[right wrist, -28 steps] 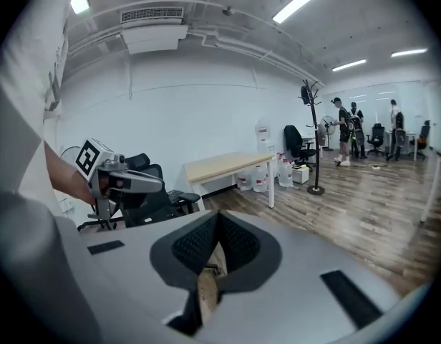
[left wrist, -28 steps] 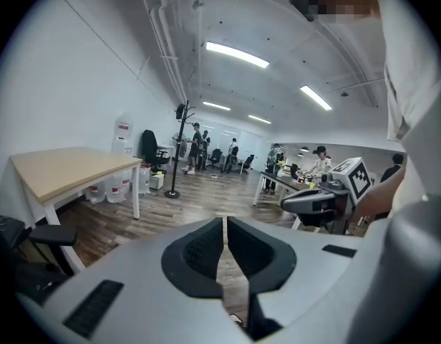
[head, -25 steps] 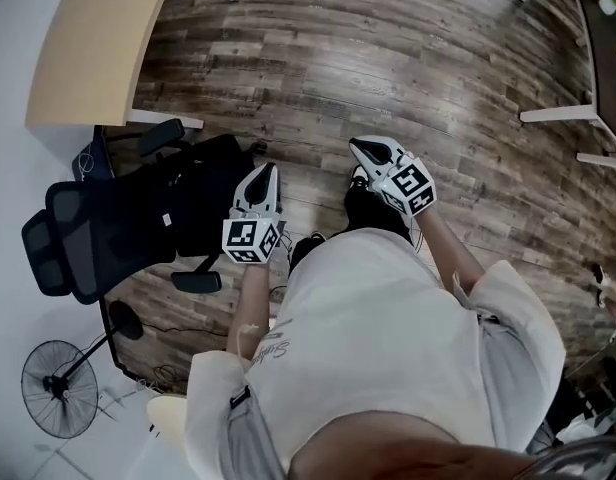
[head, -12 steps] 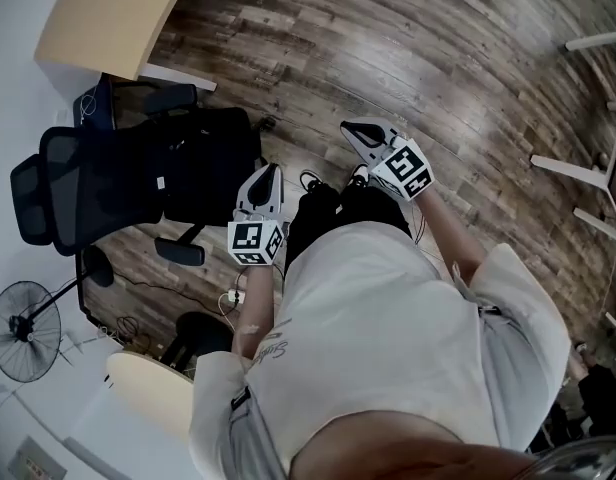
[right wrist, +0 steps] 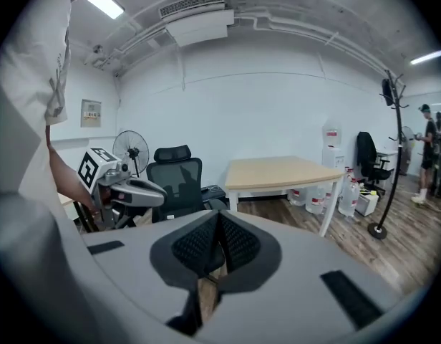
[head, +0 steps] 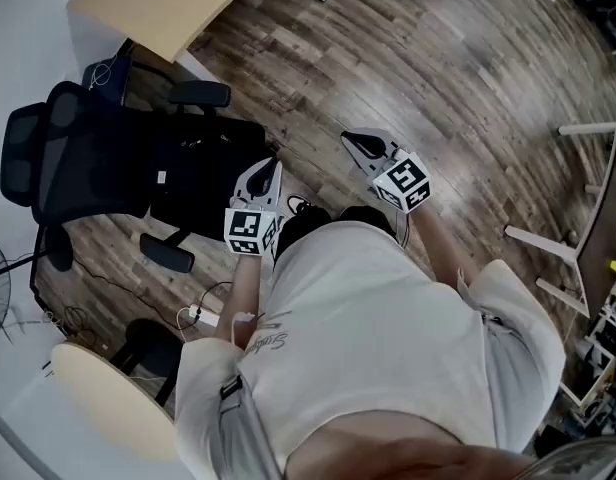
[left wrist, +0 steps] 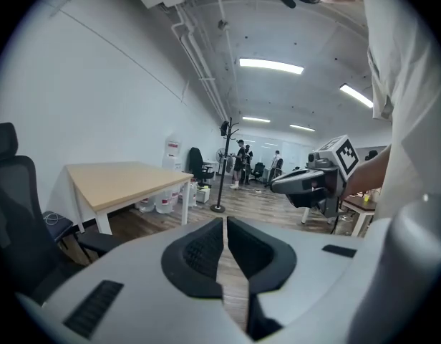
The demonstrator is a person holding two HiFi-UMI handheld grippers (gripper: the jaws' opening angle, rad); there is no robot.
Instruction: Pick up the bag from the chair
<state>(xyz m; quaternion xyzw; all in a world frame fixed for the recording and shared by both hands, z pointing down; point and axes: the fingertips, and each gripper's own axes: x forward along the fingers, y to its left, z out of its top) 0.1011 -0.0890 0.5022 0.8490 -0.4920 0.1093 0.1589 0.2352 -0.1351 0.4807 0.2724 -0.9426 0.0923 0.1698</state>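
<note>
Just left of the closed, empty left claw [head: 270, 166], the bag [head: 203, 168] lies on the chair [head: 58, 158]. Open wood floor [head: 438, 78] spreads ahead of the closed right claw [head: 351, 139].

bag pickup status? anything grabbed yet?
Done: nothing yet. The bag lies on the seat of the chair, ungripped.
In hand: the left tool and right tool are both shut and empty, held out in front of the person. The left tool is the one nearer the bag.
Left: open a tool, close it on the bag, lift it off the chair.
</note>
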